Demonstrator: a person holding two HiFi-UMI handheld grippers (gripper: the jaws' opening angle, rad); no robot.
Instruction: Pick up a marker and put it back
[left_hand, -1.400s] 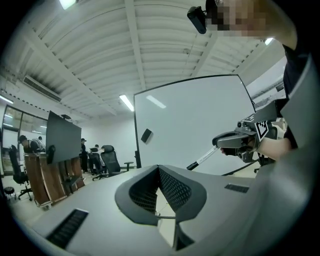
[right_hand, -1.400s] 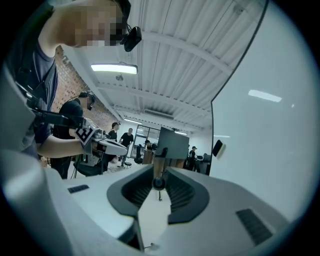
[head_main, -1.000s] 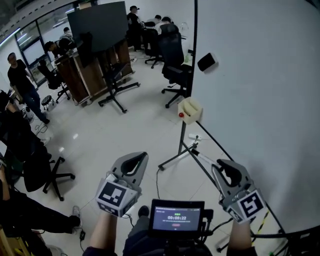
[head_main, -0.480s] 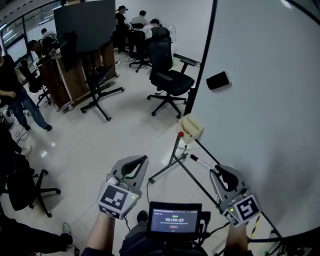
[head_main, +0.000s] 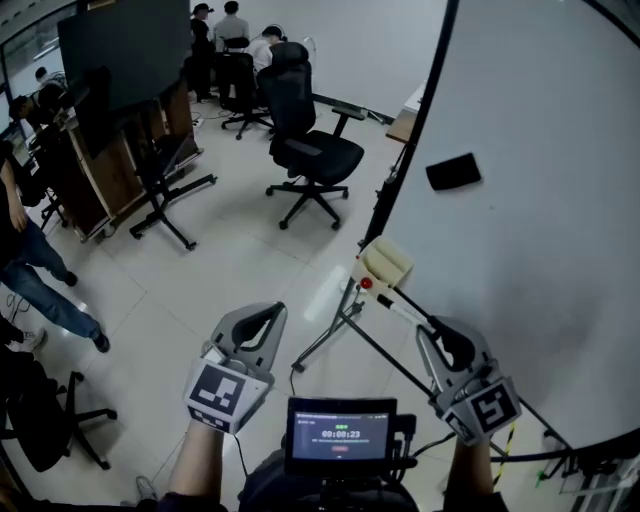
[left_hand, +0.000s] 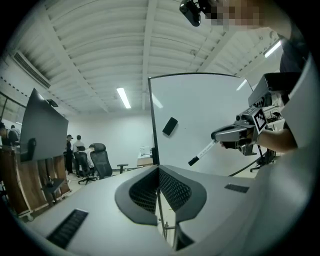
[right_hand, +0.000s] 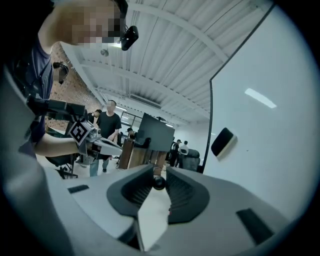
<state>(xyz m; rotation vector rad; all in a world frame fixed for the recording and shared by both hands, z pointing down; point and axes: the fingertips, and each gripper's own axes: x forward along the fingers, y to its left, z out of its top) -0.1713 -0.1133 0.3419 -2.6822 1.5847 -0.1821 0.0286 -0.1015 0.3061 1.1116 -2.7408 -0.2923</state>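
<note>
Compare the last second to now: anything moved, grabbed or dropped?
The person has moved along the whiteboard with both grippers. The marker in the right gripper now has its tip closer to the holder box, just below it in the head view. The eraser has slid down and right in that view. Nothing grabbed or released. Unchanged: right gripper shut on the marker, left gripper shut and empty.

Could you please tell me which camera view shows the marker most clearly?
The left gripper view: the marker appears side-on, white barrel and black cap, projecting from the right gripper. The head view shows it from above, thinner. The right gripper view sees it end-on, foreshortened between the jaws.
</note>
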